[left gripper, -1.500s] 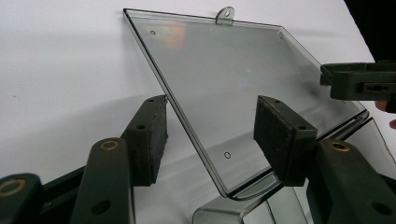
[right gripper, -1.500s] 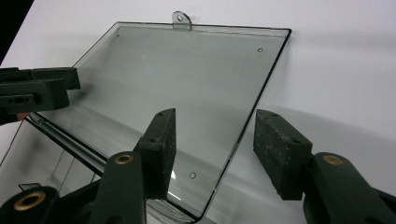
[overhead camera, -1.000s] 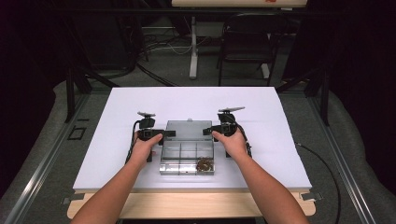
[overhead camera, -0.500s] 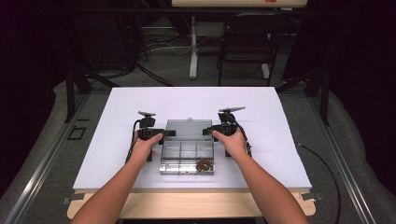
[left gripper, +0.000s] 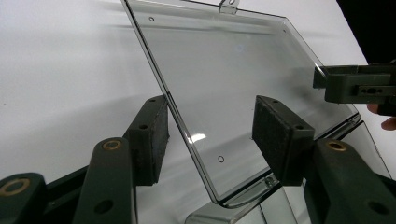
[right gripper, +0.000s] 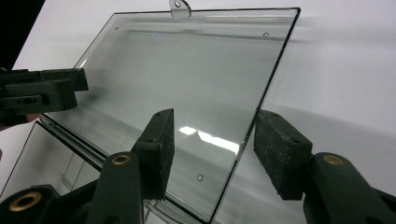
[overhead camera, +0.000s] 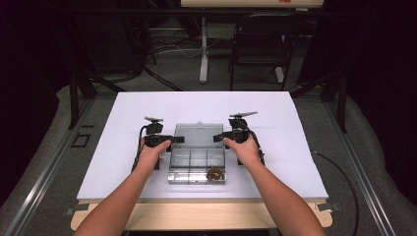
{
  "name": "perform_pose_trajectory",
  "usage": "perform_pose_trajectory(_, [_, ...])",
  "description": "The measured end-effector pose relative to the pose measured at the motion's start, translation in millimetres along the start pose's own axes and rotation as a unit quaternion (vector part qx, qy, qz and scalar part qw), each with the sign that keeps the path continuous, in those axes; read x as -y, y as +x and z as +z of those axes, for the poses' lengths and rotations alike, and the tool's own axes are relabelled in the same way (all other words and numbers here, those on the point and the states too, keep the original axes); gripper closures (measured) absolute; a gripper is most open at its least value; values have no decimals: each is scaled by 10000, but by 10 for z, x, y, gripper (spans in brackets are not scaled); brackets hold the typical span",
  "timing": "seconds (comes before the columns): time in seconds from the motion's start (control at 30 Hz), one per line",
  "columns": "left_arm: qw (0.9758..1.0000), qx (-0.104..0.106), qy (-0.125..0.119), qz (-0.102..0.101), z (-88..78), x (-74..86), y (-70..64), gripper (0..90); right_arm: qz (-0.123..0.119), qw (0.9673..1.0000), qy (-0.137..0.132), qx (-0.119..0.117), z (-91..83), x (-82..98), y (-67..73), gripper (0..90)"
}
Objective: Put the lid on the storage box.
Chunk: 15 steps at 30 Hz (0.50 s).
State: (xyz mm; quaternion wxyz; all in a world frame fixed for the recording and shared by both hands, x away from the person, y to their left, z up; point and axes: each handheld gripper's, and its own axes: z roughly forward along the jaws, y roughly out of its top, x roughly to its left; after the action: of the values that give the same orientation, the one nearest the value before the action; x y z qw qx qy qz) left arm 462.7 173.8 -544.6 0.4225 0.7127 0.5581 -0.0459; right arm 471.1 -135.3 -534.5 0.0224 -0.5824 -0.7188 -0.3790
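While both grippers straddle the lid [overhead camera: 197,132] edges, spread, screws [overhead camera: 215,173] sit nearby.

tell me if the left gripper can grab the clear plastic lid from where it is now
Probably yes: the left gripper already has its jaws astride the side edge of the clear plastic lid, open, with nothing between them but that edge.

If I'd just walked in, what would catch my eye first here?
Probably the clear plastic box in the middle of the white table, its lid swung open and something small and brown in its near right compartment. A person's hands hold the left gripper and the right gripper, each with open jaws straddling a side edge of that lid.
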Motion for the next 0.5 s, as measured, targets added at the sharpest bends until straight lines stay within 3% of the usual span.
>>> perform_pose_trajectory(0.5, [9999,8,-105,83,-69,-36,-43,473,-121,9998,-180,13,-72,-5,46,496])
